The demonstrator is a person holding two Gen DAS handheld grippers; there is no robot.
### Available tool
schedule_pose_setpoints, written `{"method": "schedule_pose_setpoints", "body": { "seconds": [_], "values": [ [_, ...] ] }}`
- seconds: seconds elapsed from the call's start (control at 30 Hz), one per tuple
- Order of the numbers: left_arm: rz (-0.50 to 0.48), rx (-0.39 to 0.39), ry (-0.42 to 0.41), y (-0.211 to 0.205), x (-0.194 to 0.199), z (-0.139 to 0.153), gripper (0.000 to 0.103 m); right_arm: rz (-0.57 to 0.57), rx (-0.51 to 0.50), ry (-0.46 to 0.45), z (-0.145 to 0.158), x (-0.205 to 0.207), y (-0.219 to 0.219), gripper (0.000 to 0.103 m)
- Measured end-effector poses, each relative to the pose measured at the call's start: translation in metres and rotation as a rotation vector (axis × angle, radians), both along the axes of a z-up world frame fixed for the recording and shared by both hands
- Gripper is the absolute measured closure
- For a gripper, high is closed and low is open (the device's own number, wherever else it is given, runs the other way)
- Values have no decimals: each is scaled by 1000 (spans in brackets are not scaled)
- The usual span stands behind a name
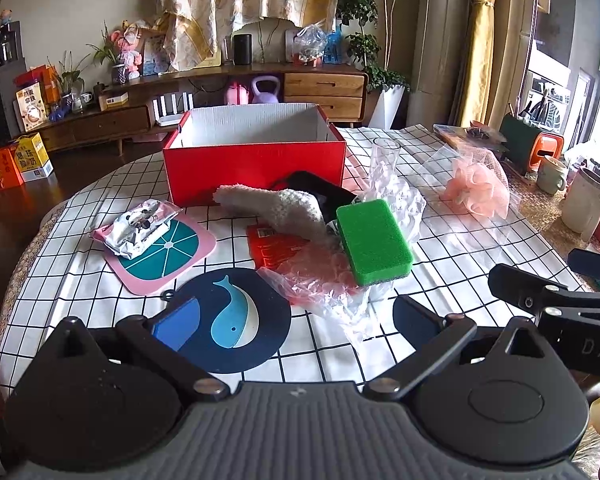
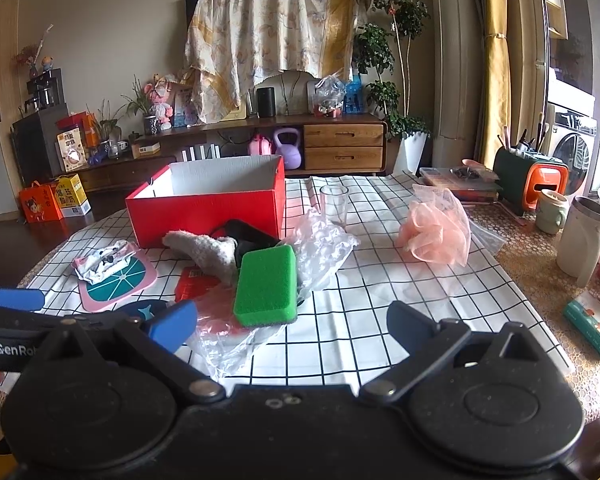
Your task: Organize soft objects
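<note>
An open red box [image 1: 256, 162] [image 2: 204, 214] stands at the back of the checked tablecloth. In front of it lie a fluffy white sock [image 1: 276, 208] [image 2: 204, 250], a black soft item [image 1: 320, 188] [image 2: 246, 236], a green sponge [image 1: 372, 240] [image 2: 266, 284] on crinkled clear plastic [image 1: 324, 284] [image 2: 324, 248], and a red packet [image 1: 274, 250] [image 2: 196, 280]. A pink mesh puff [image 1: 478, 190] [image 2: 436, 232] lies to the right. My left gripper [image 1: 296, 320] is open and empty above the whale mat [image 1: 232, 320]. My right gripper [image 2: 292, 324] is open and empty, just short of the sponge.
A wipes pack [image 1: 138, 226] [image 2: 100, 264] lies on a pink-teal mat [image 1: 164, 254] [image 2: 118, 284] at left. A clear glass [image 1: 384, 158] [image 2: 334, 202] stands beside the box. Mugs [image 2: 552, 210], a white jug [image 2: 582, 242] and an organizer [image 2: 528, 180] crowd the right edge.
</note>
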State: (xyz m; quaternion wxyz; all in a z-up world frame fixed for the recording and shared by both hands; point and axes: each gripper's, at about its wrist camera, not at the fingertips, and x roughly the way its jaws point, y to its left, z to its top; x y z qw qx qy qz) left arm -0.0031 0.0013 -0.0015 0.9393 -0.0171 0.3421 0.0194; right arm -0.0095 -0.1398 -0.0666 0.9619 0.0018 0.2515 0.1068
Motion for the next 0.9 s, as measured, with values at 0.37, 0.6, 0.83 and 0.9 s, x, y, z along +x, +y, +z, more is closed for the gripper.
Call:
{"method": "schedule_pose_setpoints", "body": {
  "seconds": [0.37, 0.6, 0.83, 0.9],
  "values": [
    [-1, -18, 2, 2, 0, 0, 0, 1, 1, -5, 2, 0, 0, 2],
    [1, -25, 2, 4, -1, 0, 0, 1, 0, -8, 4, 0, 0, 2],
    [2, -26, 4, 4, -1, 0, 0, 1, -2, -8, 5, -1, 0, 2],
    [1, -29, 5, 4, -1, 0, 0, 1, -2, -9, 5, -1, 0, 2]
  ]
}}
